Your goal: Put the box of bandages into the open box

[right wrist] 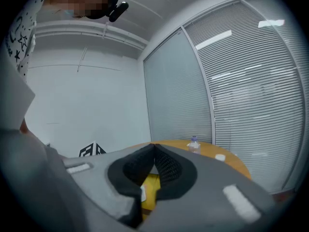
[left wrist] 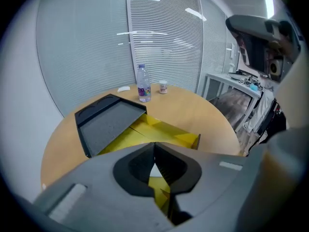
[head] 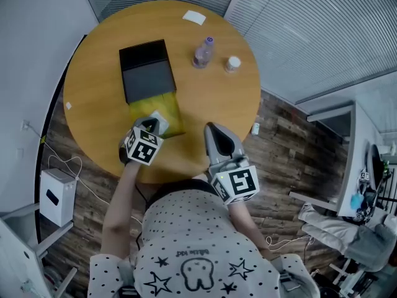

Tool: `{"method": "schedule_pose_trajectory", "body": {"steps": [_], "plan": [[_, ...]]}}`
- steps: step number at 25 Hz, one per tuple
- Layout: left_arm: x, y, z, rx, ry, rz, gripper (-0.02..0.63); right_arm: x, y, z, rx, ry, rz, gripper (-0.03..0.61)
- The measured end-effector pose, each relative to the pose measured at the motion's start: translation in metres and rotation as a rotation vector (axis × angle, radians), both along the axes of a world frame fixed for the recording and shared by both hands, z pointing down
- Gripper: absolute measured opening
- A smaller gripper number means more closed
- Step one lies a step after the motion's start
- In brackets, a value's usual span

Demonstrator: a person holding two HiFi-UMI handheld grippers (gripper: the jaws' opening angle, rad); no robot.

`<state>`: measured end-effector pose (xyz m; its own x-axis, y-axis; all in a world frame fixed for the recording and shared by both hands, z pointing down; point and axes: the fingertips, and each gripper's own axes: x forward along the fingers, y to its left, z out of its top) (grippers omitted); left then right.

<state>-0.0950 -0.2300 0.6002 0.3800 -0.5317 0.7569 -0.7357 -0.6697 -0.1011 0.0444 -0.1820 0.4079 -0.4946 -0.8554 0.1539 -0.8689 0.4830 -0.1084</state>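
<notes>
Round wooden table (head: 223, 104) with the open box on it. It's a shallow black lid part with a grey inside (head: 147, 70), and a yellow cardboard tray (head: 169, 112) sits right against its near edge.

The left gripper (head: 156, 121) is tilted down over the near end of that yellow tray. Its jaws are pressed together at the tips with nothing pinched between them.

I can't pick out the box of bandages for sure. In the left gripper view a small white patch (left wrist: 155, 171) shows through the hollow under the closed jaws, down against the yellow. That may be it (too little of it shows to say).

The right gripper (head: 211, 129) is off to the side by the table's near edge, clear of the tray and pointing roughly level. Its jaws are closed too, tips touching, with nothing in them.

Further back on the table there's a clear plastic water bottle (head: 203, 52) with a small white jar (head: 232, 64) just beside it. A white card (head: 194, 17) lies near the far rim.
</notes>
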Motion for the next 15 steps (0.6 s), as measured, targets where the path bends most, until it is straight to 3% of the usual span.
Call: {"method": "schedule_pose_trajectory", "body": {"steps": [9,15], "plan": [[-0.003,0.005,-0.076,0.213,0.069,-0.062,0.009,0.002,0.02,-0.011,0.037,-0.016,-0.014,0.005],[-0.004,0.016,-0.134,0.423,0.117,-0.124,0.009,0.006,0.034,-0.015,0.055,-0.013,-0.024,0.005]]}}
